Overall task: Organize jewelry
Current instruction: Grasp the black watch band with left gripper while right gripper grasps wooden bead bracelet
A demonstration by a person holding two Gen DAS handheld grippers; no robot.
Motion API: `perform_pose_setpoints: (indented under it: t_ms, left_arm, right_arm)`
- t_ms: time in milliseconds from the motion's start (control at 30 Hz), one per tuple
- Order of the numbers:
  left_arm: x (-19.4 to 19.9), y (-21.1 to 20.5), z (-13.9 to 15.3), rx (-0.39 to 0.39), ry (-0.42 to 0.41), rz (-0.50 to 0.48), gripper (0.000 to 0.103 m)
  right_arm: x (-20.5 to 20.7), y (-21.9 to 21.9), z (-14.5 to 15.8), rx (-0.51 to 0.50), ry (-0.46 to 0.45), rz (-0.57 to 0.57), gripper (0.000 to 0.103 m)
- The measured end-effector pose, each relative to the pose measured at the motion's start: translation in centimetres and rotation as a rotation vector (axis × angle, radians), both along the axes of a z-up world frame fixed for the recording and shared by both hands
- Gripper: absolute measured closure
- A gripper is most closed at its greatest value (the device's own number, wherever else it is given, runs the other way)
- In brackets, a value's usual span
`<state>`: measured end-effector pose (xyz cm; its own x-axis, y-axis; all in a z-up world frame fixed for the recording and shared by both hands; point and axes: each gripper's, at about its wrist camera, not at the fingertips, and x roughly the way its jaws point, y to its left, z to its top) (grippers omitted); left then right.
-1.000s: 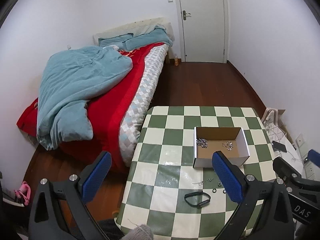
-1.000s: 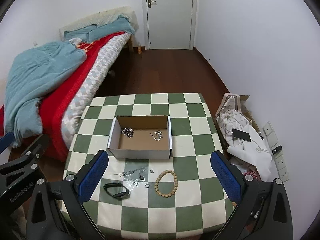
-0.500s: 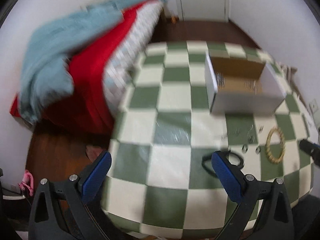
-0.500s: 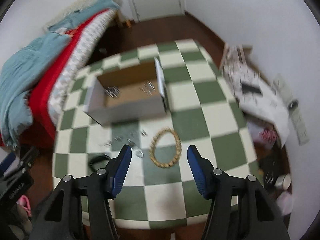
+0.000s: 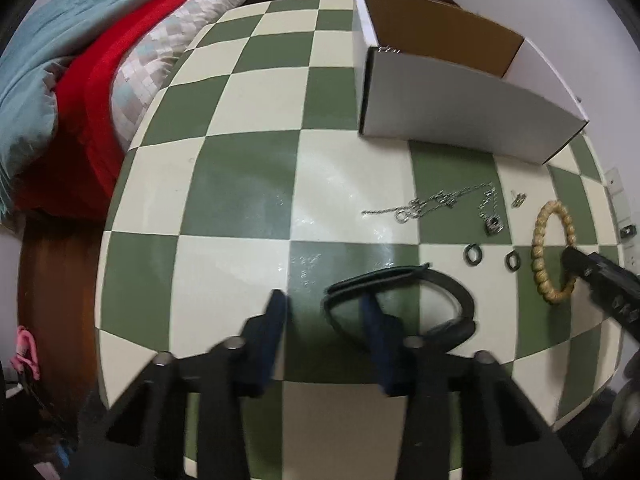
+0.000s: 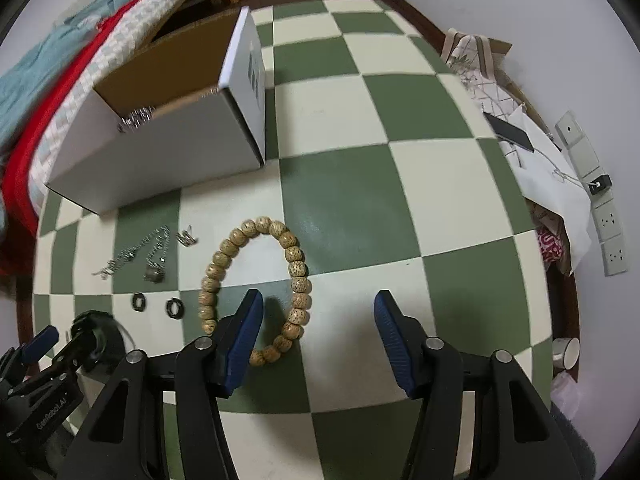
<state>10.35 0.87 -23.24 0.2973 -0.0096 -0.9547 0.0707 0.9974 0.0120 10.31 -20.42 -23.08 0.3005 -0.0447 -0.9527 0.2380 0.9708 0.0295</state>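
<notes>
A white cardboard box (image 5: pixel 460 92) with silver jewelry inside stands on the green-and-cream checkered table (image 5: pixel 240 192); it also shows in the right wrist view (image 6: pixel 160 148). My left gripper (image 5: pixel 322 308) is open, low over the table, its jaws straddling the left end of a black band bracelet (image 5: pixel 400 280). My right gripper (image 6: pixel 318 306) is open, its left finger inside a wooden bead bracelet (image 6: pixel 256 280), its right finger outside. Silver chains (image 5: pixel 436 204), a small charm (image 5: pixel 494 226) and two black rings (image 5: pixel 474 255) lie in front of the box.
A bed with red sheet and teal blanket (image 5: pixel 60 48) borders the table's left side. On the floor to the right lie white bags (image 6: pixel 552 168) with a phone (image 6: pixel 510 132), wall sockets (image 6: pixel 608 216) and a cup (image 6: pixel 566 352).
Both grippers dropped down close to the table and narrowed. The left now straddles the black band; the right now has one finger inside the bead bracelet.
</notes>
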Motion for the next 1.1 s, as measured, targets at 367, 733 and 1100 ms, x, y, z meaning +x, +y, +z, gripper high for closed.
perform_pose_setpoints:
  t_ms: [367,733,1100]
  left_arm:
    - [-0.9,-0.4,0.3,0.01,-0.03,0.008,0.091]
    - [-1.9,-1.8,2.8,0.027,-0.118,-0.016,0.095]
    - [-3.1,-3.5,6.0,0.017,-0.2,-0.064,0.096]
  right_arm:
    - [0.7,2.6,0.1,-0.101,-0.01,0.076,0.093]
    - [0.0,2.8,0.4,-0.112,-0.025,0.076,0.094]
    - [-2.6,3.8,4.7,-0.123,-0.144,0.085,0.094]
